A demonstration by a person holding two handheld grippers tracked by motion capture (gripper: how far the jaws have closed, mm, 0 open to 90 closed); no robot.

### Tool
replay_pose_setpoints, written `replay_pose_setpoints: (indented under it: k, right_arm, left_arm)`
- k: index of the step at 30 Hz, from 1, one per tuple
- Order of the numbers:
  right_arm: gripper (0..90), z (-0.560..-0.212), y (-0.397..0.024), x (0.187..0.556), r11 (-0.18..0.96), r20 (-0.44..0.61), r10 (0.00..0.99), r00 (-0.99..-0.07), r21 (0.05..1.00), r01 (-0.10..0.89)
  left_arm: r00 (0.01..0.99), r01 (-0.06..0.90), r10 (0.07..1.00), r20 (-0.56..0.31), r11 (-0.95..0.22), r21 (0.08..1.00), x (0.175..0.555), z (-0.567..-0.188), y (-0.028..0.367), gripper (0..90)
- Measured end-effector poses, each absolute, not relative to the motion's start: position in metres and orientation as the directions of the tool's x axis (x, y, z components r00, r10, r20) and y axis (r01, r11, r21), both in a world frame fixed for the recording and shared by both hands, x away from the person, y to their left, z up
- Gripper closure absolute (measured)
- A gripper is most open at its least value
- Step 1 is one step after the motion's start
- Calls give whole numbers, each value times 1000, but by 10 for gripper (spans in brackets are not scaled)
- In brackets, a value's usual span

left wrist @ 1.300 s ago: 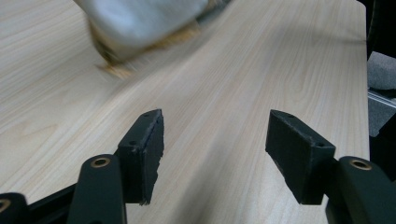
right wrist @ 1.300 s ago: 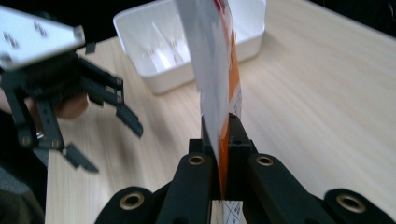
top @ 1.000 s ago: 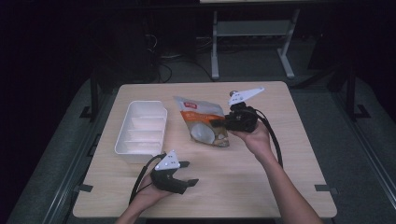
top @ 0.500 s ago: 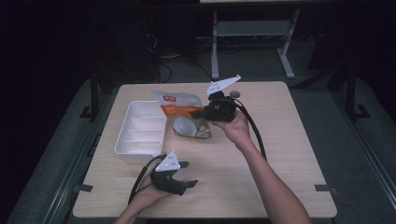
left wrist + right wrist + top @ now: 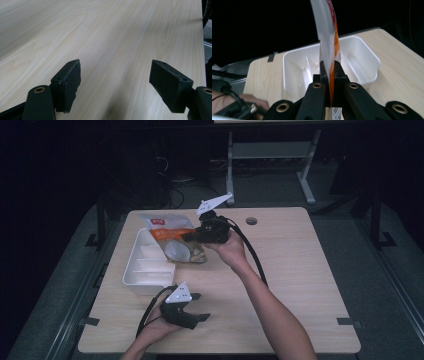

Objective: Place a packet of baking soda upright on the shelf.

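Snack bag (image 5: 172, 240), orange-and-white, red label unreadable, in right gripper (image 5: 192, 237)

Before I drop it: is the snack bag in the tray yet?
Not in: right claw holds snack bag above white tray.

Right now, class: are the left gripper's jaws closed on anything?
No: in the left gripper view, the left gripper has its jaws wide apart with only bare table between them.
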State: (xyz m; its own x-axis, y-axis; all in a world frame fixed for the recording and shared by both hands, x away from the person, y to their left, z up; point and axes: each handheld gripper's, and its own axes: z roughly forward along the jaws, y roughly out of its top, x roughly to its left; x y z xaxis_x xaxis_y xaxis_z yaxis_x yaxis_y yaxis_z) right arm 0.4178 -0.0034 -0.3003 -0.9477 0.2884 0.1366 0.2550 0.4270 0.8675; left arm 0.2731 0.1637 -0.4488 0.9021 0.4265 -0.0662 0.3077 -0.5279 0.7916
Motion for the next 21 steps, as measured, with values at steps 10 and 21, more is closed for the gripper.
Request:
replay_pose_setpoints:
  k: [10,21]
  right_arm:
    - [900,-300,28,427,426,144,254,-956,871,244]
    - [900,-304,53,436,425,148,242,-959,872,242]
  left_arm:
    - [903,309,424,-69,-530,789,274,-450,165,237]
    - [903,311,424,-73,-528,790,275,-450,167,236]
